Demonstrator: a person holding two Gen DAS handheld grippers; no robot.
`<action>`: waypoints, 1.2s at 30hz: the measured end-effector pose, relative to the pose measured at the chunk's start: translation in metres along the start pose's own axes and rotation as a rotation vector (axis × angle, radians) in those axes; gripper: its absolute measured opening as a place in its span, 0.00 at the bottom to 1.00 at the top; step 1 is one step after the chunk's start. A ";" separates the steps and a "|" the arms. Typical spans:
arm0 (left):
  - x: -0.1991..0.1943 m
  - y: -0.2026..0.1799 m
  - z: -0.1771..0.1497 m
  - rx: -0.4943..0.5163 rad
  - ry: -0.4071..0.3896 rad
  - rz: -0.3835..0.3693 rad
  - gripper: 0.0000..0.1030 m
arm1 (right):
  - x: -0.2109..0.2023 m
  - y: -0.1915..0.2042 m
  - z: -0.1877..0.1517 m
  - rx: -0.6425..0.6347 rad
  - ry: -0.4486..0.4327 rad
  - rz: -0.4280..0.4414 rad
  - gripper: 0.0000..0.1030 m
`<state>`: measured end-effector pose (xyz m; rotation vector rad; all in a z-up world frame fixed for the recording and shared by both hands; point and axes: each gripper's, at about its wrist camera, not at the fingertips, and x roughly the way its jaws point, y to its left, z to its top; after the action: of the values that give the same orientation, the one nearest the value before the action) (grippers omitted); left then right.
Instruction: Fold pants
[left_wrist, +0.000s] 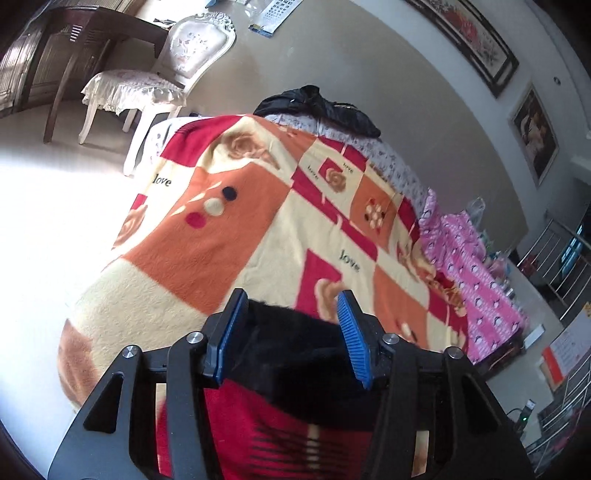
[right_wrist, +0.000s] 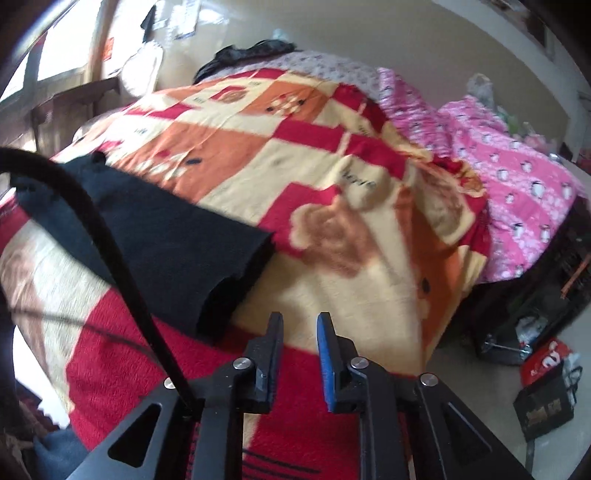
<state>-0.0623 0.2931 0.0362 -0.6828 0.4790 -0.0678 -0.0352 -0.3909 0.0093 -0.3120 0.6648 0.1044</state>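
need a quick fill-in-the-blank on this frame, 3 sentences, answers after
1. The dark folded pants lie on a ____ fleece blanket patterned in red, orange and cream.
2. The right tongs hold ____.
3. The left tongs stand ____, dark cloth between the blue pads.

Answers: checked; nothing; open

Daylight floods in from the left, bleaching the floor (left_wrist: 44, 206) to white glare in the left wrist view. Both fisheye views bend and darken at the edges; the right wrist view is motion-blurred across the blanket (right_wrist: 332, 206).
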 end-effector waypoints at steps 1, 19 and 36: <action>0.005 -0.010 0.003 -0.010 0.005 -0.016 0.59 | -0.003 -0.001 0.005 0.010 -0.016 -0.018 0.17; 0.038 -0.063 -0.079 0.059 0.455 0.090 0.59 | -0.021 0.072 0.058 -0.030 -0.221 0.141 0.40; 0.154 -0.023 0.015 0.171 0.411 0.354 0.54 | 0.070 0.017 0.054 0.412 -0.206 0.357 0.40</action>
<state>0.0839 0.2507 -0.0015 -0.4061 0.9719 0.0860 0.0485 -0.3581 0.0017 0.2145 0.5166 0.3307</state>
